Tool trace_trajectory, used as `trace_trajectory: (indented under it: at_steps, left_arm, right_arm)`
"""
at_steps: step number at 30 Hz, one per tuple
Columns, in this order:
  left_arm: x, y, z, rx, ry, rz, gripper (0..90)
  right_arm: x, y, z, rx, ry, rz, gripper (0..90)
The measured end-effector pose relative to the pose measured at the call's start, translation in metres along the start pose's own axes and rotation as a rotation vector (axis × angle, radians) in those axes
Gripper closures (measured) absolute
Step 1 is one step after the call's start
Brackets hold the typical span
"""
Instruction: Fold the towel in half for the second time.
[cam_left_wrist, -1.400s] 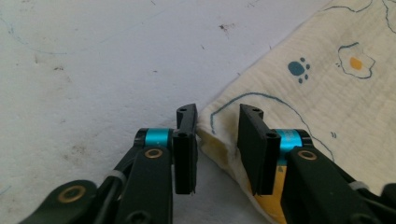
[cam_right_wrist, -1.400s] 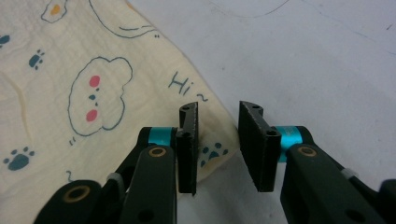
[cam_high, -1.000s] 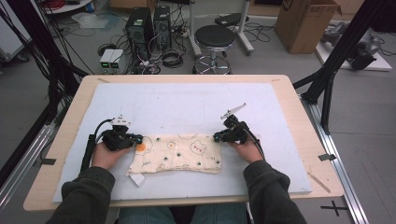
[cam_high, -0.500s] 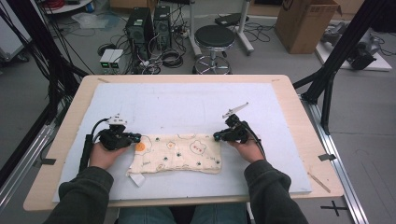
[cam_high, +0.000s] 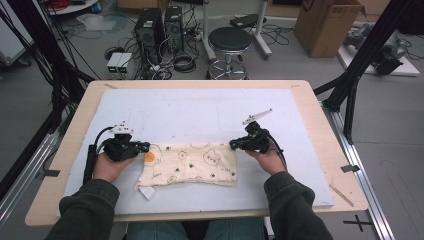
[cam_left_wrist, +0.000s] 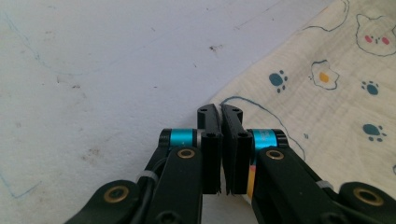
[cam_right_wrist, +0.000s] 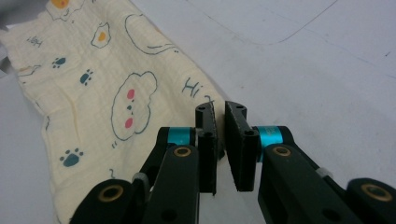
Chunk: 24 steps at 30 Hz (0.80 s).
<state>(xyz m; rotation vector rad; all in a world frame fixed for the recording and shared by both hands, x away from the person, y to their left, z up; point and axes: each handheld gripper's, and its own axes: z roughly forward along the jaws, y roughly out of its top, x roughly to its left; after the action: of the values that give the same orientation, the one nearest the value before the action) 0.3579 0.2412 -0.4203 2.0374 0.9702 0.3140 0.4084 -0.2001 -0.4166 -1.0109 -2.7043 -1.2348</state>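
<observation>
Two grippers sit at opposite ends of a folded cloth (cam_high: 189, 163) that lies flat on a white mat (cam_high: 200, 112) covering the wooden table (cam_high: 320, 120). Ahead of both sets of jaws the mat is bare up to its far edge, giving open room to move; the cloth's near edge lies close to the mat's near edge.

The left gripper (cam_high: 142, 147) has its jaws drawn nearly together at the cloth's left far corner. In the left gripper view (cam_left_wrist: 220, 112) the cloth edge runs just to the right of the tips; whether fabric is pinched cannot be told.

The right gripper (cam_high: 234, 145) has its jaws narrow, with a slim gap, at the cloth's right far corner. In the right gripper view (cam_right_wrist: 219, 112) the corner reaches the left jaw tip; the rest of the cloth spreads to the left.
</observation>
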Motion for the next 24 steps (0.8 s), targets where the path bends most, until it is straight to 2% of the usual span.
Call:
trace_trajectory:
  at_steps: [14,17,24]
  left_arm:
    - [-0.006,0.002,-0.012,-0.033,-0.012,0.024,86.3]
    - [-0.009,0.001,-0.016,-0.041,-0.014,0.037,86.2]
    - [-0.014,-0.006,-0.023,-0.065,-0.017,0.039,86.3]
  right_arm:
    - [0.009,0.001,-0.011,-0.047,0.011,-0.019,83.5]
    - [0.011,0.000,-0.013,-0.047,0.010,-0.026,83.5]
    - [0.016,-0.006,-0.016,-0.055,0.014,-0.036,83.4]
